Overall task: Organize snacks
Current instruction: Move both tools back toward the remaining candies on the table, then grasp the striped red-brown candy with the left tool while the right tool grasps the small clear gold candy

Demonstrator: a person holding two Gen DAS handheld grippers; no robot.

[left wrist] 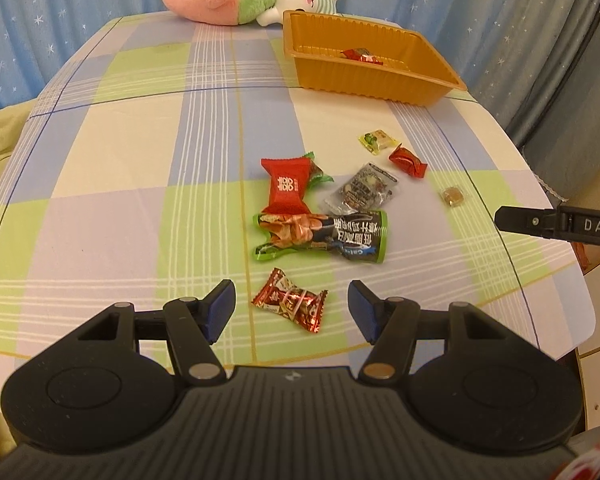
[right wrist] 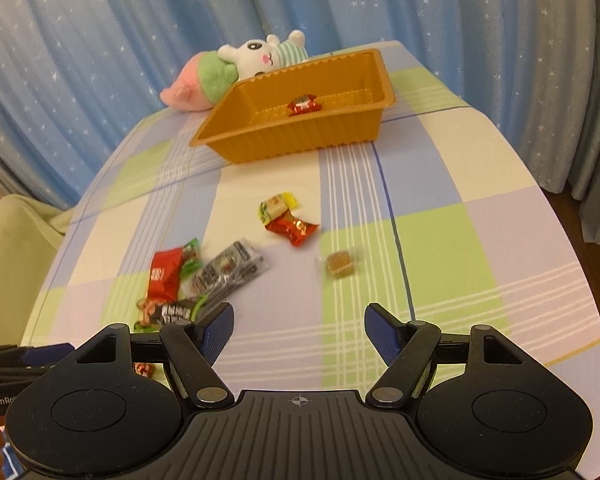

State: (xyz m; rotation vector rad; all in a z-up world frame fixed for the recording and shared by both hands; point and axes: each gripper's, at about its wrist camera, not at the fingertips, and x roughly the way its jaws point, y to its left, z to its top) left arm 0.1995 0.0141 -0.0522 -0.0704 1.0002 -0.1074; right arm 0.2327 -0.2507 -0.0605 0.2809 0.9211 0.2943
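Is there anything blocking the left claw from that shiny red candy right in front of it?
Nothing visible. The left claw stands open and empty, and the shiny red-and-gold twisted candy wrapper lies alone on the checked tablecloth in line with the gap between its fingers. The green-and-black snack packet lies beyond it.

We see our left gripper as a ribbed black body with two round caps, silver pivot pins and blue pads. Our right gripper matches it, with a small crosshair mark at twelve o'clock on its ribbing.

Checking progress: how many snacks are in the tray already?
1: a red-wrapped candy on the floor of the orange tray, near its far wall. None appear hidden.
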